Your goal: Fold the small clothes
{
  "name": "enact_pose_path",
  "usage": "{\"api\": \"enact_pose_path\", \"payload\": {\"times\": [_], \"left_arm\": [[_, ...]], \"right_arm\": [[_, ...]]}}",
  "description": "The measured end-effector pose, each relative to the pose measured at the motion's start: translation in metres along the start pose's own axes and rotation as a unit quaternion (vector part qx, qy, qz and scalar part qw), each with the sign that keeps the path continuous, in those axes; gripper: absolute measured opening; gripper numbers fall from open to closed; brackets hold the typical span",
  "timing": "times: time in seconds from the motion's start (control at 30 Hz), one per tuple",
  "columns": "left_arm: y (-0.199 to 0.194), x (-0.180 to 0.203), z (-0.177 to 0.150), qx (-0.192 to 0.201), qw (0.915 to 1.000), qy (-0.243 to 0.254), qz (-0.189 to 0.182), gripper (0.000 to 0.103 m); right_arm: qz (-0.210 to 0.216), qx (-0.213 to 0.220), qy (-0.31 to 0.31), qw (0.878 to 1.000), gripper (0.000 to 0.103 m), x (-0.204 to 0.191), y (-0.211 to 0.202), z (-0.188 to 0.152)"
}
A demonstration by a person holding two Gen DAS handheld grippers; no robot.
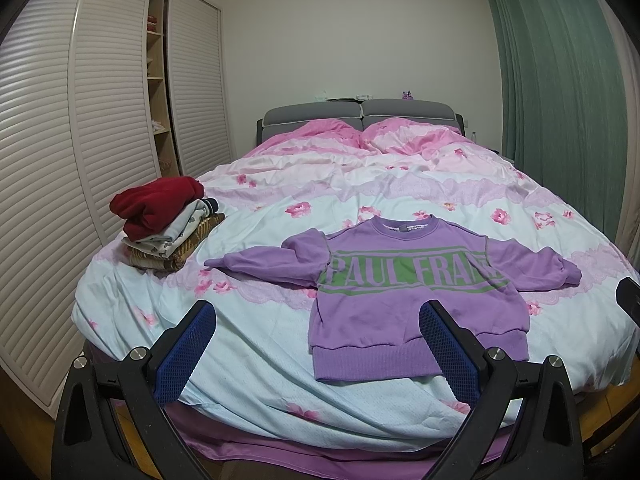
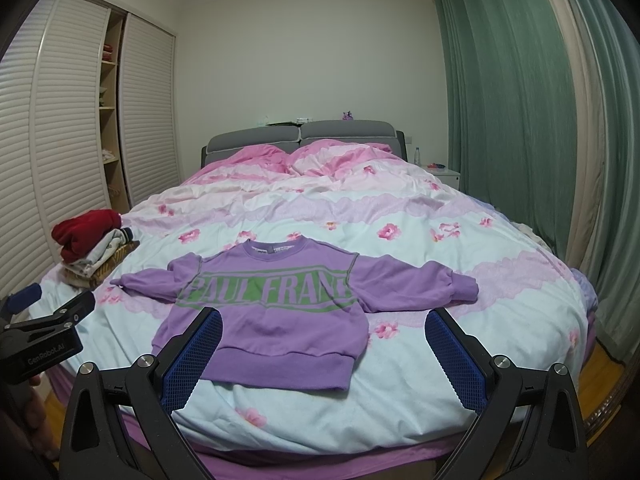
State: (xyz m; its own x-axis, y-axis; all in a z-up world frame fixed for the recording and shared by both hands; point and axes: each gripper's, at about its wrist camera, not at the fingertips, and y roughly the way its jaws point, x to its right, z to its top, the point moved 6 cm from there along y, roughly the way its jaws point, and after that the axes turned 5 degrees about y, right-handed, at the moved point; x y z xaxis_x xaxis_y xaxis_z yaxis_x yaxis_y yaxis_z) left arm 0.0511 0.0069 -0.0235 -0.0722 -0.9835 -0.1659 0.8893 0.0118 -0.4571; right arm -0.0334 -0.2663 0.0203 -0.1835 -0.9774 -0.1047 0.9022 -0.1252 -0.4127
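A sweatshirt (image 2: 264,304) lies flat on the bed (image 2: 400,216) near its foot, sleeves spread to both sides, collar toward the headboard (image 2: 300,134). A clothes pile (image 1: 164,228) sits on the bed's left edge, left of the sweatshirt. Wardrobe (image 1: 108,120) stands left of the bed, curtain (image 2: 500,100) right.

Home bedroom: bed (image 2: 400,240), wardrobe (image 2: 72,120), curtains (image 2: 500,100).

We see a bed (image 2: 400,216) under a floral pink-and-white cover. A purple sweatshirt (image 2: 272,320) lies spread flat near its foot edge, and a stack of folded clothes (image 2: 94,248) sits by its left edge.
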Motion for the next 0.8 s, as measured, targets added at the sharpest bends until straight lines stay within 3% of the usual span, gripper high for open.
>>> {"api": "enact_pose_path", "payload": {"times": [0.8], "left_arm": [[0.0,-0.0002,0.0015,-0.003,1.0,-0.004,0.0,0.103]], "right_arm": [[-0.004,-0.001,0.008,1.0,0.102,0.0004,0.0033,-0.0019]]}}
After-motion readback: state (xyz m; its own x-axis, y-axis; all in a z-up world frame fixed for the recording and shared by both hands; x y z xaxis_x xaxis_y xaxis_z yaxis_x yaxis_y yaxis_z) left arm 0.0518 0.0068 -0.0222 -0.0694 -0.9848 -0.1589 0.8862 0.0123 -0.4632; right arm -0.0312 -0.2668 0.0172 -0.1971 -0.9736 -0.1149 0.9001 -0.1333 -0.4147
